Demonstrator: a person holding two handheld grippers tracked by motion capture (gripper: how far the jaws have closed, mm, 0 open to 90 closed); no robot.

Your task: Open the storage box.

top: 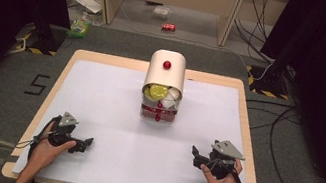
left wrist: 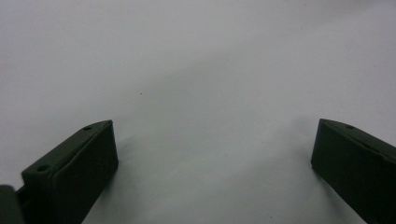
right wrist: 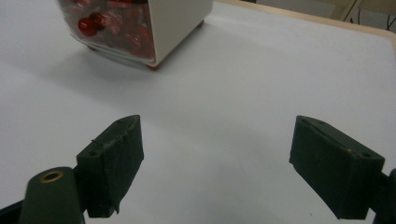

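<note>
On the surface's (top: 99, 95) far middle stands a cream, red-knobbed dispenser (top: 165, 79); left gripper (top: 86, 143) and right gripper (top: 194, 154) spread, empty.

A wood-edged table (top: 247, 121) is covered by a white sheet (top: 112, 108); a cream box (top: 165, 79) stands at 12 o'clock.

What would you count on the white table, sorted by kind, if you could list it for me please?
Hand-held grippers: 2, the left hand-held gripper and the right hand-held gripper, both open
Cream box with a rolling lid: 1
Red knobs on that box: 3
Total: 6
</note>
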